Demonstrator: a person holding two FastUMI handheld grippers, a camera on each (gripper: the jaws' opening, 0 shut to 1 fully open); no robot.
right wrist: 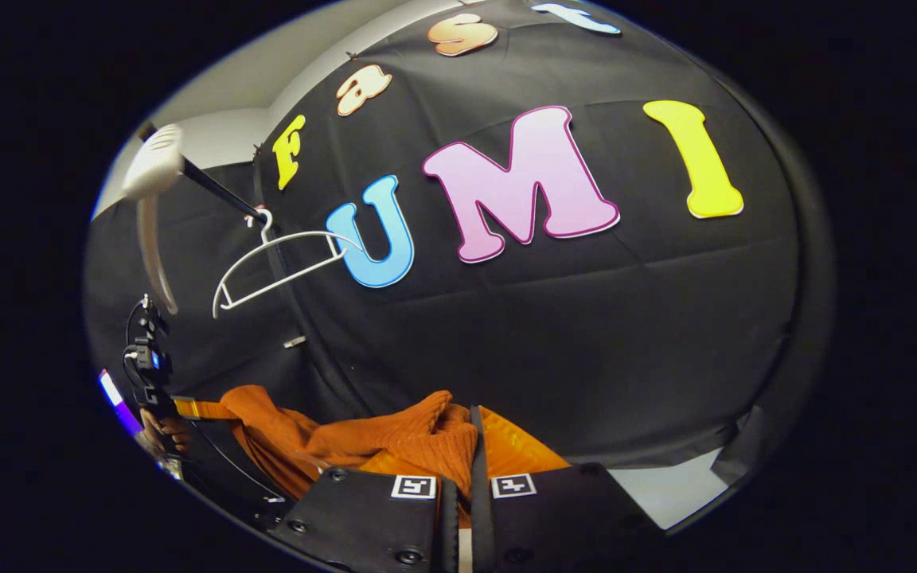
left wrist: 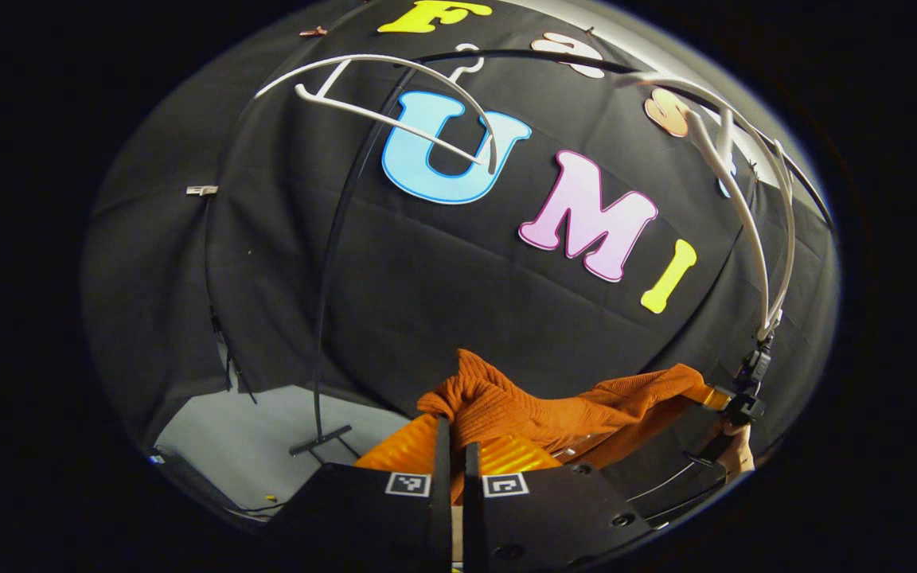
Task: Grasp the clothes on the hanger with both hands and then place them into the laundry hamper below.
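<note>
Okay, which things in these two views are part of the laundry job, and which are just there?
Job: orange knitted garment, left gripper and right gripper both clamped on it.
Just there: bare white hanger, black rail, second hanger.

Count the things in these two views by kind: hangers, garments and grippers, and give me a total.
White hangers: 2, one empty on the rail, one close by
Orange garment: 1
Grippers: 2, left gripper, right gripper
Total: 5
</note>
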